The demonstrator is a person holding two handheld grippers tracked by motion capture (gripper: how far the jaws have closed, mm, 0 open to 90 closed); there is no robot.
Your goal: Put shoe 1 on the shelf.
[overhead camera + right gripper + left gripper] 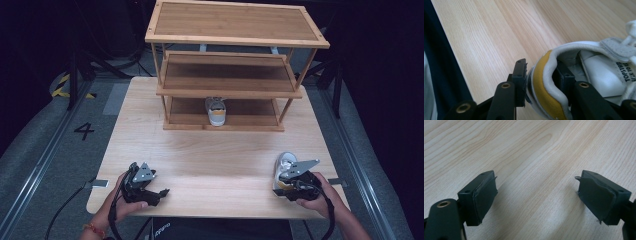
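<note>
A white shoe [285, 164] with a yellow heel [541, 82] lies on the table near its front right corner. My right gripper [284, 187] [541, 83] is shut on the heel: one jaw presses the outside, the other sits inside the shoe's opening. A matching white shoe [216, 111] stands on the bottom level of a wooden three-level rack [235, 85] at the back of the table, heel toward me. My left gripper [161, 195] [536, 195] rests open over bare wood at the front left, nothing between its pads [485, 195].
The light wooden table [210, 160] has open surface between the rack and the grippers. The rack's upper levels [235, 22] hold nothing. Grey floor with a painted "4" [84, 131] and rails lies to either side.
</note>
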